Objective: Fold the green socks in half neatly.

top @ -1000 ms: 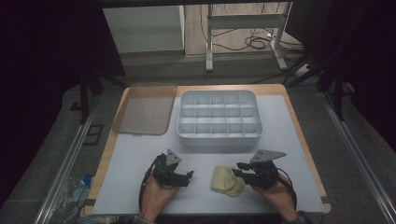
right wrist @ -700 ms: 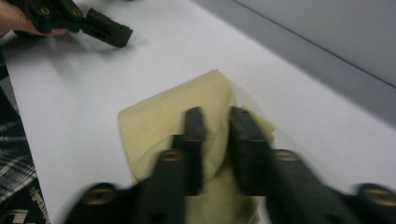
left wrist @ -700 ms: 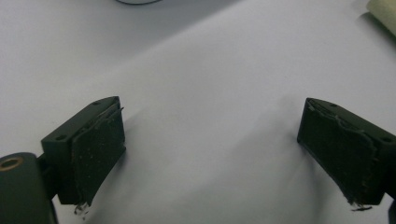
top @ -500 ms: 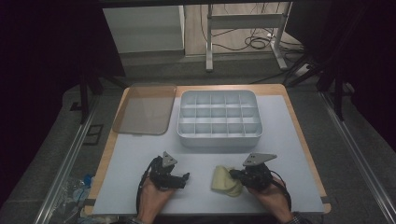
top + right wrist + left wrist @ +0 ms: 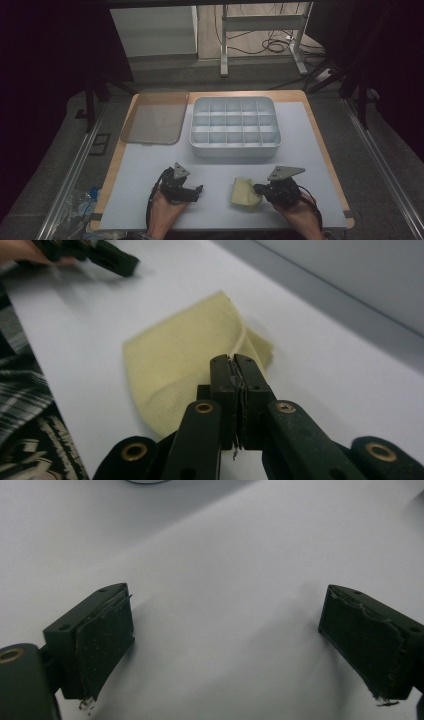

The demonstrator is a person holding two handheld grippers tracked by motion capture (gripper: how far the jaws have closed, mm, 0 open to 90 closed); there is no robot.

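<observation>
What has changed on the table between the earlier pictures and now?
The right tool has just closed its jaws; they now stand shut at the edge of the yellow cloth, which appears pinched and has shifted slightly. The left tool stayed open in its place. The compartment tray and the lid did not move.

1. In the right gripper view, the right gripper (image 5: 239, 371) has its jaws pressed together over the yellow cloth (image 5: 185, 365); whether a fold of it is pinched between them cannot be told, since the jaws cover that spot.
2. The left gripper (image 5: 107, 257) is blurred there and cut off by the top edge.
3. In the left gripper view, a pale rim at the top edge is cropped too far to identify.
4. In the high view, both forearms run off the bottom edge.
5. A clear crumpled thing (image 5: 80, 200) beside the table (image 5: 310, 150) is too dim to name.
</observation>
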